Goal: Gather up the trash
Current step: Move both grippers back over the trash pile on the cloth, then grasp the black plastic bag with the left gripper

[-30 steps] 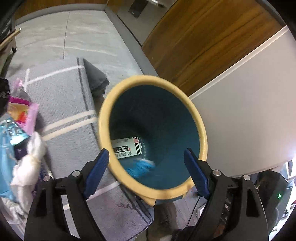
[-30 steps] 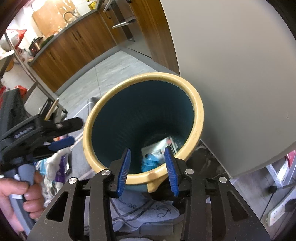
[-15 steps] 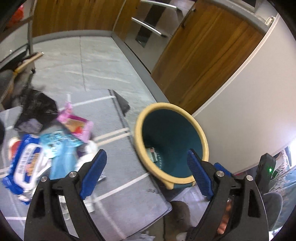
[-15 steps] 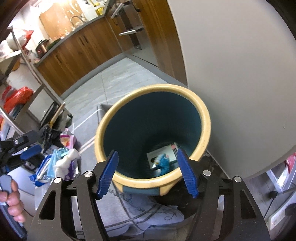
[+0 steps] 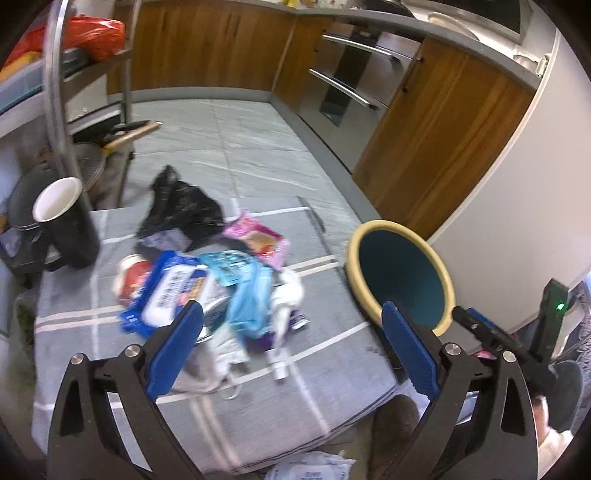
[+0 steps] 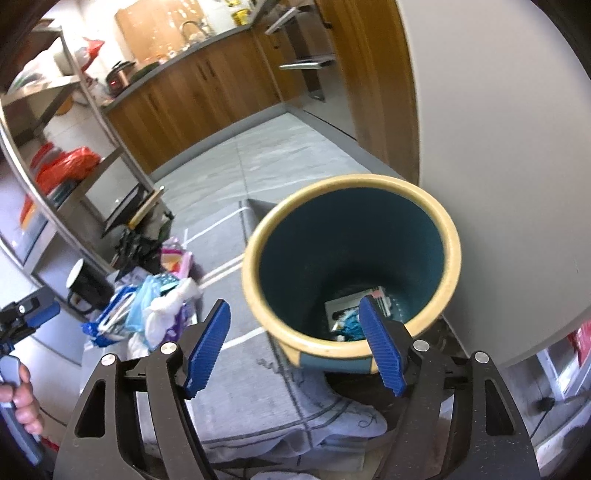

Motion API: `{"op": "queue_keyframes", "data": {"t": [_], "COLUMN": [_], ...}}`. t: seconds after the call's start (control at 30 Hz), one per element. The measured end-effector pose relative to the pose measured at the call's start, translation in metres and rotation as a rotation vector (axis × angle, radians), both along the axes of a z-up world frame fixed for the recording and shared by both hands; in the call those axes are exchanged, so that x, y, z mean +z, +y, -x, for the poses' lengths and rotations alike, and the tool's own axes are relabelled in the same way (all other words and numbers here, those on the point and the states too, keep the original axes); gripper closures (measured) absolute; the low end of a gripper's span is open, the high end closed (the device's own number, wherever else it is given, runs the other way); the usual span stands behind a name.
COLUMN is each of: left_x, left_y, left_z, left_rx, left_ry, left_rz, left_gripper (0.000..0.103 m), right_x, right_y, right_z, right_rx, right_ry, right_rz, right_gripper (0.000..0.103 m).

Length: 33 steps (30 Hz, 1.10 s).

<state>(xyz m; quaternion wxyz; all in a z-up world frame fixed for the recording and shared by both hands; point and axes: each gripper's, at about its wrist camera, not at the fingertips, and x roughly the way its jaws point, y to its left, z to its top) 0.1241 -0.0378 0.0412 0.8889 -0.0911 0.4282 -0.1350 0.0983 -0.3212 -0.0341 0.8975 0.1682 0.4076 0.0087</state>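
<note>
A teal bin (image 6: 351,266) is rimmed in pale yellow. A grey cloth (image 5: 258,406) is crossed by white stripes (some in sets of 2). A blue-and-white wipes pack (image 5: 166,291), a pink wrapper (image 5: 258,236), a black bag (image 5: 181,210) and a black cup (image 5: 70,221), white inside, are seen. Blue pads (image 5: 173,350) are carried on black grippers.

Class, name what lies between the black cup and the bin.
In the left wrist view, the trash pile on the grey cloth lies between the black cup and bin.

Home kitchen — wood cabinets (image 5: 207,44), oven (image 5: 351,88), sink (image 6: 192,29)
</note>
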Motion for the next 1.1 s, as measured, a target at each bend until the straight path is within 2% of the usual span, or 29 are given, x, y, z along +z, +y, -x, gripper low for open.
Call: {"op": "queue_keyframes", "data": {"t": [0.2, 0.5, 0.63, 0.9, 1.0, 1.1], "left_x": [-0.012, -0.044, -0.044, -0.016, -0.019, -0.028], "left_y": [0.026, 0.051, 0.058, 0.064, 0.068, 0.074], "left_z": [0.016, 0.023, 0.017, -0.037, -0.067, -0.093], "left_rx": [0.047, 0.09, 0.081, 0.042, 0.032, 0.035], "left_ry": [-0.014, 0.035, 0.047, 0.022, 0.037, 0.066], "left_rz": [-0.057, -0.137, -0.147, -0.218, -0.252, -0.254], "left_gripper": [0.007, 0.01, 0.011, 0.011, 0.011, 0.011], "right_x": [0.007, 0.012, 0.013, 0.011, 0.012, 0.011], "right_y": [0.012, 0.048, 0.071, 0.096, 0.099, 0.104], "right_z": [0.002, -0.002, -0.007, -0.017, -0.024, -0.034], "right_rx": [0.04, 0.132, 0.191, 0.252, 0.255, 0.263], "right_ry": [-0.01, -0.009, -0.001, 0.03, 0.037, 0.052], "right_rz": [0.002, 0.001, 0.002, -0.002, 0.003, -0.004], "right_gripper": [0.029, 0.028, 0.028, 0.028, 0.028, 0.028]}}
